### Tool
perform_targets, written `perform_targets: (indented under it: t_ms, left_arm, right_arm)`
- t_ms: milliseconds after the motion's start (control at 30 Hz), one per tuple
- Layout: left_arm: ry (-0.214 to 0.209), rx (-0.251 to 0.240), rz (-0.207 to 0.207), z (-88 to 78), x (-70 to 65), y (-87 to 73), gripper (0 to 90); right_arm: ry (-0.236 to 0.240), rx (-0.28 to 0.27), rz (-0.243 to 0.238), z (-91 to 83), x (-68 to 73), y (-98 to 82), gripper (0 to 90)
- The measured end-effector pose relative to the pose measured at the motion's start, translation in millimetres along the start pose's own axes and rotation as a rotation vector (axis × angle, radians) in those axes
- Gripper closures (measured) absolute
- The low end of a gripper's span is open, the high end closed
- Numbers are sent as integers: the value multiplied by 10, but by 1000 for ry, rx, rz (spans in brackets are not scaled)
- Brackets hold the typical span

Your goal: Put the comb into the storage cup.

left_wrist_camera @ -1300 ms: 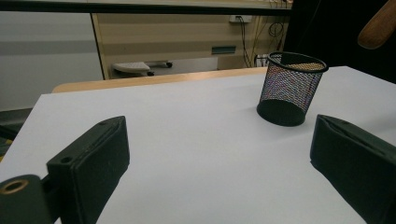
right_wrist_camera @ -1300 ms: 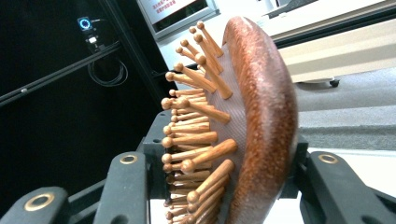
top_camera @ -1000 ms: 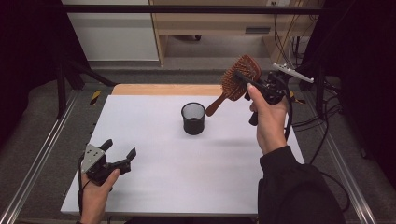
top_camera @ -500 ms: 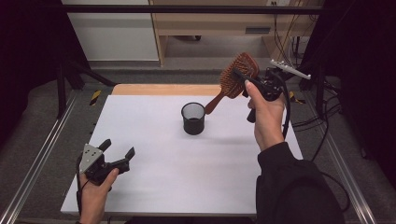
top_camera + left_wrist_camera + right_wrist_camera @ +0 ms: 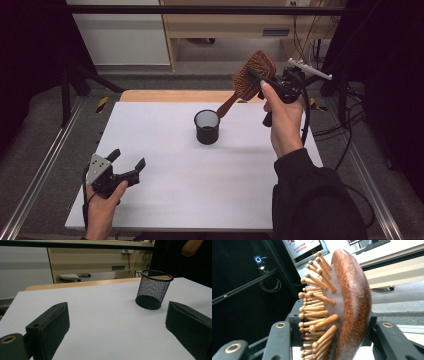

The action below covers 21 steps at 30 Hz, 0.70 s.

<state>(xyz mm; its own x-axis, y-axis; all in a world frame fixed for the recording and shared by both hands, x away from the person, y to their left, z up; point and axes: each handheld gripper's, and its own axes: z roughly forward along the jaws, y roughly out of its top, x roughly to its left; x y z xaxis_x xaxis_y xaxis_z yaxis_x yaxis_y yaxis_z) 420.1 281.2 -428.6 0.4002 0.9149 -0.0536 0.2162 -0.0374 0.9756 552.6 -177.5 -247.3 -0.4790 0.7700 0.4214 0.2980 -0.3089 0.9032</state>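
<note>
White table (image 5: 165,150): mesh cup (image 5: 207,127) at centre. R gripper (image 5: 260,82) clamps brush (image 5: 252,75) by head, raised at cup's 2 o'clock, handle angled down toward cup. L gripper (image 5: 127,162) at 8 o'clock, jaws apart, holding nothing.

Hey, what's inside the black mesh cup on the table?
Nothing visible inside the mesh cup: through its mesh wall only the dark base shows. The hairbrush, in the right tongs, hangs above it; the cup's floor is partly hidden.

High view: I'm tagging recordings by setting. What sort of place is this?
Probably a lab or office workroom set up for recording. A white table stands in a metal rail frame hung with dark curtains, cables trail on the carpet, and a wooden desk stands behind.
</note>
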Motion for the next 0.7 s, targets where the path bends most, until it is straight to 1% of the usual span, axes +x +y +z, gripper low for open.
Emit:
perform_targets:
  t_ms: [167,267,367,567,700]
  left_arm:
    - [-2,-2,5,0,-11,9,56]
    - [-10,1,9,17,-21,4,56]
    - [-13,1,12,17,-26,11,56]
    - [-14,-2,3,6,-27,14,56]
    - [-5,-6,-5,-7,-7,15,57]
  right_arm:
    - [-1,6,11,70,5,2,517]
    - [-5,9,4,93,23,15,517]
    - [-8,10,6,120,31,22,517]
    - [-11,21,14,204,43,-13,517]
    - [-7,27,15,264,58,-43,517]
